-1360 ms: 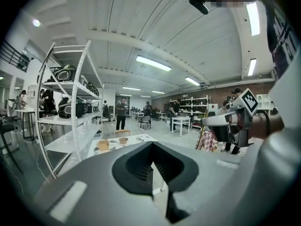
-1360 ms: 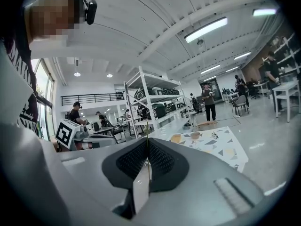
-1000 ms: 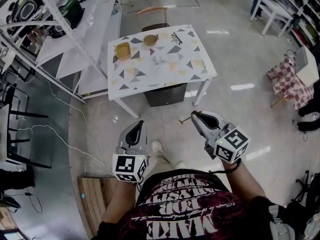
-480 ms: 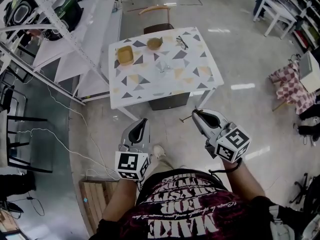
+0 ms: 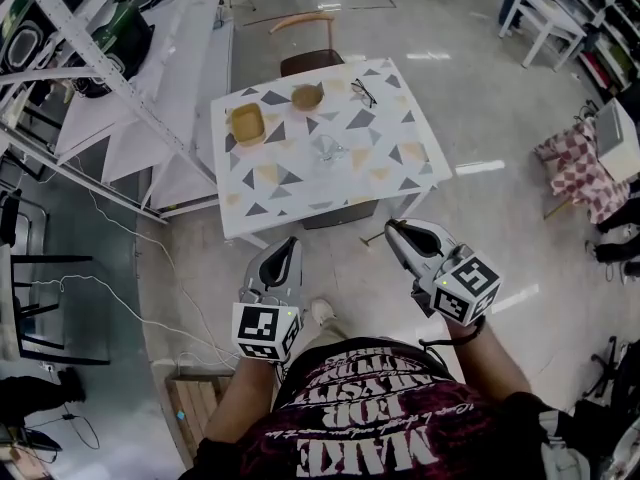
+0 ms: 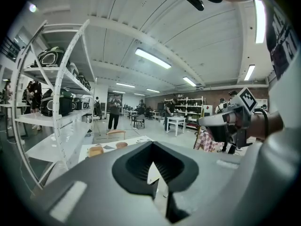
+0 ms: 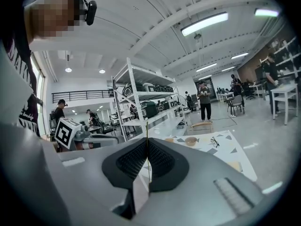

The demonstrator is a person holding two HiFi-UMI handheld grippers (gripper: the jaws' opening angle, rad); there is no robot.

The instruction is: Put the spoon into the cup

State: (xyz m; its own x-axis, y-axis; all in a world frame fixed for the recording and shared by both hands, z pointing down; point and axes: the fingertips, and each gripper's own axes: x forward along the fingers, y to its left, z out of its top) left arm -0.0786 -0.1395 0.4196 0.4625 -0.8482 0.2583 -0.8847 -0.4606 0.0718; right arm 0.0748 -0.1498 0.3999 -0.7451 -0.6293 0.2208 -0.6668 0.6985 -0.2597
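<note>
A white table point(image 5: 400, 133) with a triangle pattern stands ahead of me, beyond both grippers. A small clear glass cup point(image 5: 327, 150) sits near its middle; the spoon is too small to make out. My left gripper point(image 5: 292, 241) and right gripper point(image 5: 388, 226) are held over the floor, short of the table's near edge, and both point towards it. Both are shut with nothing between the jaws. In the left gripper view the left gripper's point(image 6: 151, 143) pads meet at the tip. The right gripper view shows the right gripper point(image 7: 147, 139) with only a thin seam.
On the table are a square wooden dish point(image 5: 245, 123), a round wooden bowl point(image 5: 307, 96) and a pair of glasses point(image 5: 363, 92). A chair point(image 5: 308, 60) stands behind it and a dark box point(image 5: 340, 213) beneath. Shelving point(image 5: 110, 78) and cables point(image 5: 130, 268) lie to the left.
The table has drawn closer in the head view. Both grippers have moved forward towards it with the person and stay shut.
</note>
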